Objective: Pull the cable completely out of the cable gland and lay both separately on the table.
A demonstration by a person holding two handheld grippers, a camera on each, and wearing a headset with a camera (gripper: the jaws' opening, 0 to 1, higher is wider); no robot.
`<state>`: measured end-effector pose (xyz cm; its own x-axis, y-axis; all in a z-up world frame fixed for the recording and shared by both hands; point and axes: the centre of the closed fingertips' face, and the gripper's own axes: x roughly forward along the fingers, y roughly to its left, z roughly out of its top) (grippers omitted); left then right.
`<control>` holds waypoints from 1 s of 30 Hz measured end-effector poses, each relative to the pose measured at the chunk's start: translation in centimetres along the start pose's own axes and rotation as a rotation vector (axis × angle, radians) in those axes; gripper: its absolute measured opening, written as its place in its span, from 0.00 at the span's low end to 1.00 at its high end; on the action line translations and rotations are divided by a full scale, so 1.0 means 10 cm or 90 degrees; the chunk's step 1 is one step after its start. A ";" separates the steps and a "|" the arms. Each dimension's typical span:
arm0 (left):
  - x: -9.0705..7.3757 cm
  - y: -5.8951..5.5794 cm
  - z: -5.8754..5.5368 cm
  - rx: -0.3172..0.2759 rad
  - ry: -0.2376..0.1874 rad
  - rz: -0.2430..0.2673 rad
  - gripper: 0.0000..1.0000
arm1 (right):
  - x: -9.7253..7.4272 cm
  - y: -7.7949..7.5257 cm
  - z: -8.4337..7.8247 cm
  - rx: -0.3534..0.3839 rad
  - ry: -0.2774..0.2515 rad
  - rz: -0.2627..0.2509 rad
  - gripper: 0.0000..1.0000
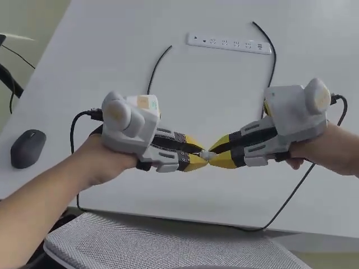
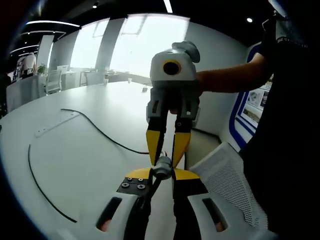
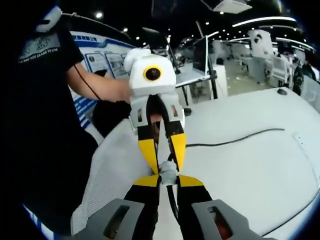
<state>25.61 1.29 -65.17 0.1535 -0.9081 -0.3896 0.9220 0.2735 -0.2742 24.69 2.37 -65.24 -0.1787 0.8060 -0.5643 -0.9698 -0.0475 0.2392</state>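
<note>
Above the front edge of the white table [image 1: 213, 95], my two grippers meet tip to tip. A small grey cable gland [image 1: 206, 155] sits between them. My left gripper [image 1: 196, 159] is shut on the gland [image 2: 161, 167], its yellow tips pressed against both sides. My right gripper [image 1: 216, 157] comes from the opposite side and is shut on the black cable [image 3: 172, 197], which runs back between its jaws just behind the gland [image 3: 167, 172]. In the left gripper view a dark length of cable [image 2: 148, 192] also trails down between the left jaws.
A white power strip [image 1: 229, 43] lies at the far side of the table, a dark mouse [image 1: 27, 148] at the left edge. A loose black cable [image 1: 157, 67] curves across the middle. A grey mesh chair [image 1: 157, 246] stands below the front edge.
</note>
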 end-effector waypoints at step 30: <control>0.02 0.01 -0.01 -0.073 -0.003 -0.001 0.15 | -0.02 -0.05 -0.05 -0.299 0.107 -0.262 0.08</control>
<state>25.68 1.13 -65.33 0.1547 -0.9098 -0.3851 0.8754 0.3069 -0.3734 25.14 1.94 -65.68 0.2370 0.7118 -0.6611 -0.9271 -0.0377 -0.3729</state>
